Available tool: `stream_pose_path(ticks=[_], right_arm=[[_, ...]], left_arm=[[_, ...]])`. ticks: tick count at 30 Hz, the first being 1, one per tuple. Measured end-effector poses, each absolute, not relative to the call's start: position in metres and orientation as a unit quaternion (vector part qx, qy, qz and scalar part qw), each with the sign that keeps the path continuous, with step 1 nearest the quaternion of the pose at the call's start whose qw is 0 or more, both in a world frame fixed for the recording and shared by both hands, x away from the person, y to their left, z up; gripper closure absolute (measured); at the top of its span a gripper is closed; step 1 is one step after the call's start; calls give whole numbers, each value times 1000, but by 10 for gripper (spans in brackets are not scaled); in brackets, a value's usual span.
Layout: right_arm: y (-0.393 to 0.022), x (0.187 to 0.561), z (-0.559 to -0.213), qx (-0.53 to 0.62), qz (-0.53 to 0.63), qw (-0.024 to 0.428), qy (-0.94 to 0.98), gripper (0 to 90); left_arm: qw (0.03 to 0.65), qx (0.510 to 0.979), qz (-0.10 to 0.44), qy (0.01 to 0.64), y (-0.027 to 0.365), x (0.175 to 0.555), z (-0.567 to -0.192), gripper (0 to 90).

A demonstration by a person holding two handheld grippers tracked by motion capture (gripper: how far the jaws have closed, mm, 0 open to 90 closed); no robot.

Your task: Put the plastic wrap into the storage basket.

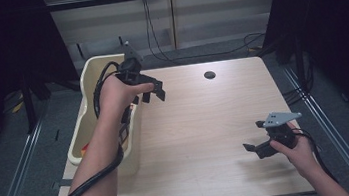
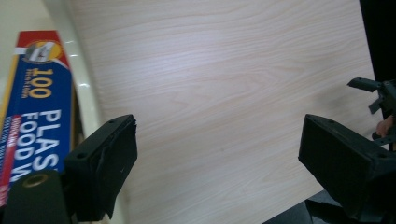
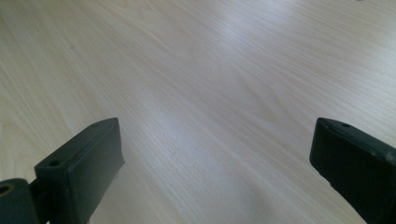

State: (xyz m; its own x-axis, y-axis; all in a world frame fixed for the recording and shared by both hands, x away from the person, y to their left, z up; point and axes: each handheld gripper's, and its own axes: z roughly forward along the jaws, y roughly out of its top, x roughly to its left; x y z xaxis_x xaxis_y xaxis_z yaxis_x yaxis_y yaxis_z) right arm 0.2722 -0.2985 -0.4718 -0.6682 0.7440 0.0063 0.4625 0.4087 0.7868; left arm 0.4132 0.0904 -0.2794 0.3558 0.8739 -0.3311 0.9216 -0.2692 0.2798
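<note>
Left tool [image 1: 153, 91] hangs over the worktop [image 1: 201, 125] just beside the cream bin's [image 1: 89, 70] inner rim, jaws wide with nothing between them; we note bare wood between the pads in the left gripper view. Right tool [image 1: 255, 143] sits low at about 4 o'clock on the worktop, jaws likewise wide and empty. The thing in hand appears to be the blue food-wrap box [image 2: 39, 98], lying inside the bin, roughly at 9 o'clock from the left tool and well apart from the right one, so the left hand is plainly the nearer. In the left gripper view its long axis runs along the bin wall, roughly parallel to the worktop's left edge. Legible print: "100", "PLAS…", "FOOD W…", white on blue, with a red band and a round emblem at the top; the rest is cut off. We judge any next reach goes leftward.
</note>
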Motion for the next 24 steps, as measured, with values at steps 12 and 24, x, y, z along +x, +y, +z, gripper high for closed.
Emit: stream_pose_path(ticks=[12, 24], right_arm=[[-299, 272, -472, 367, 400, 177, 821, 23], [-300, 272, -471, 367, 402, 177, 820, 22]], left_arm=[[222, 804, -73, 546, 68, 413, -305, 109], [226, 808, -83, 538, 57, 413, -328, 109]])
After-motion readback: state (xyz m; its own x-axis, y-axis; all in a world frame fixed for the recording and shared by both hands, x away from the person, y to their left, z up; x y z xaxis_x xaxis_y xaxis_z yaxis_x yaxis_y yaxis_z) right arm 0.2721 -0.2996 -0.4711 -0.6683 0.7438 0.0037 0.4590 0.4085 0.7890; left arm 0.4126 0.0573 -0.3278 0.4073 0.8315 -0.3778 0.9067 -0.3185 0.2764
